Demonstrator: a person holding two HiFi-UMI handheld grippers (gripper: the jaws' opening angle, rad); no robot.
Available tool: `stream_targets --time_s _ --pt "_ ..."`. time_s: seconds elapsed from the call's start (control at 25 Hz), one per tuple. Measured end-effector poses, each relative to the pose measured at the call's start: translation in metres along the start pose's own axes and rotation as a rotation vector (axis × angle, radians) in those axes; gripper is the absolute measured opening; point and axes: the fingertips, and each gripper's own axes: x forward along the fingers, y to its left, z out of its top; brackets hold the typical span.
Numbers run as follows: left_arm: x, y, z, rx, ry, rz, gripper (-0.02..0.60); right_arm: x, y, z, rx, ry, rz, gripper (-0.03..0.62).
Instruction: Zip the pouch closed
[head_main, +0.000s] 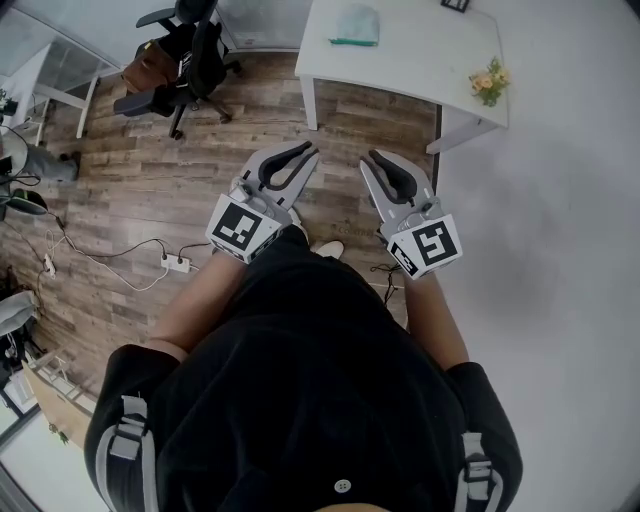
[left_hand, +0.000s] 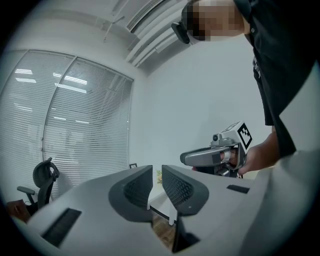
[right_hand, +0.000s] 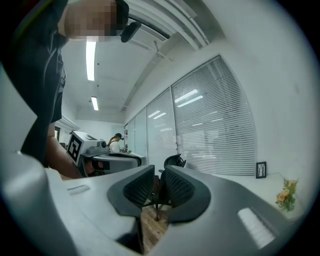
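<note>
Wood floor (head_main: 130, 190); white tabletop (head_main: 420, 70) at 12 o'clock w/ teal item (head_main: 355, 25), poss. pouch, well apart. L gripper (head_main: 303, 152), R gripper (head_main: 373, 158) slightly spread, empty; R prob. nearer.

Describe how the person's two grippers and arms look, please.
The left gripper and right gripper are light grey, with curved jaws lined by dark textured pads. Each carries a white cube with black square markers. The person wears a black short-sleeved shirt and grey shoulder straps.
</note>
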Motion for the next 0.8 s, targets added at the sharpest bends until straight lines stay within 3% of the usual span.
stream_targets --time_s 0.24,0.44,0.8 --pt "0.002 0.002 0.0 -0.002 -0.007 -0.006 0.159 0.001 -0.008 -0.001 0.014 0.001 -0.005 0.164" --pt "0.006 0.006 -0.005 0.001 0.01 0.011 0.256 0.003 -0.017 -0.002 0.021 0.007 -0.011 0.286" --pt "0.013 0.036 -0.006 -0.018 -0.001 0.019 0.314 0.026 -0.028 -0.003 0.009 0.021 -0.02 0.341"
